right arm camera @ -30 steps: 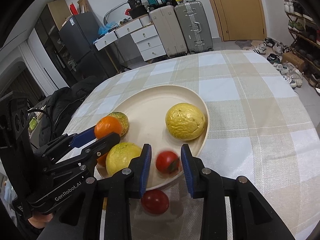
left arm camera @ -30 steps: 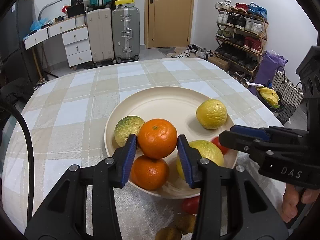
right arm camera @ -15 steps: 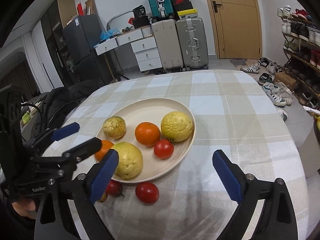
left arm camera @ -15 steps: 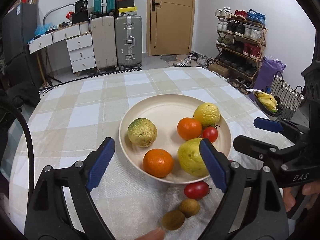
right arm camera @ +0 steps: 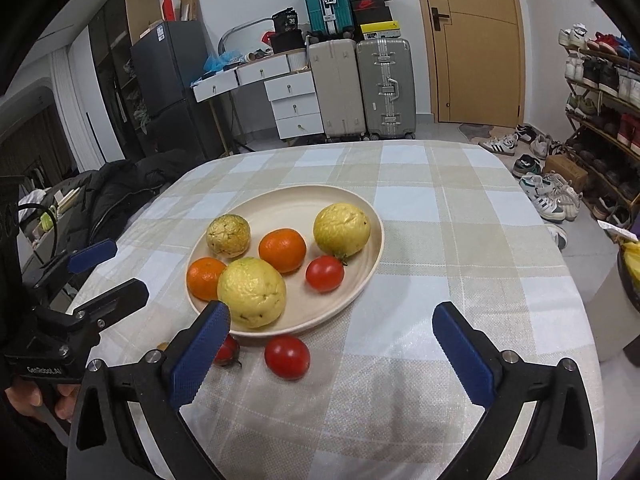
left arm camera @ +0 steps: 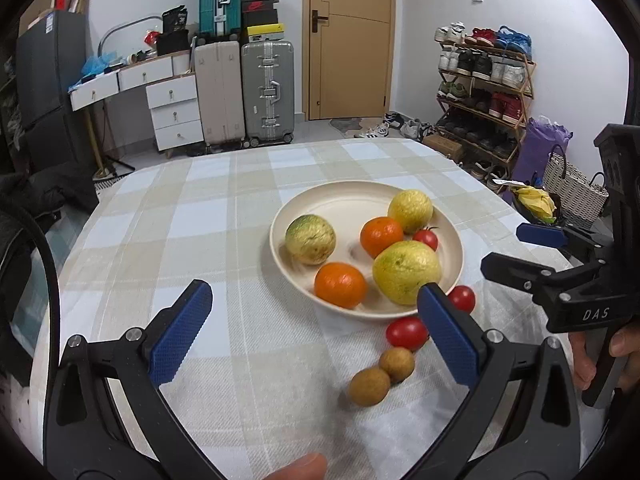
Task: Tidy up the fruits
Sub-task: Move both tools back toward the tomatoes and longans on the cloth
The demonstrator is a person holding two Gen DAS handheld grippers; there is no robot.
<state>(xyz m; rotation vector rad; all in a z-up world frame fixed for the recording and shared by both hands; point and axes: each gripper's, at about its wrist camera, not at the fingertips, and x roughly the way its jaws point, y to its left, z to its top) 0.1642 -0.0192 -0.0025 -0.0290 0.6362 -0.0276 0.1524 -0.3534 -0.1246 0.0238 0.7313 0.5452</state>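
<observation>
Resting in a round cream plate [left arm camera: 280, 248], six fruits are sitting at frame centre.
Left wrist view: the left gripper [left arm camera: 316, 336], ribbed blue pads having just opened wide, is holding nothing. Right wrist view: the right gripper [right arm camera: 332, 344], likewise just spread, is hovering empty over glossy tomatoes [right arm camera: 287, 357] on checked cloth [right arm camera: 460, 264].

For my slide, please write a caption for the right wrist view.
Open right gripper faces a plate holding six fruits; two tomatoes wait outside.
</observation>
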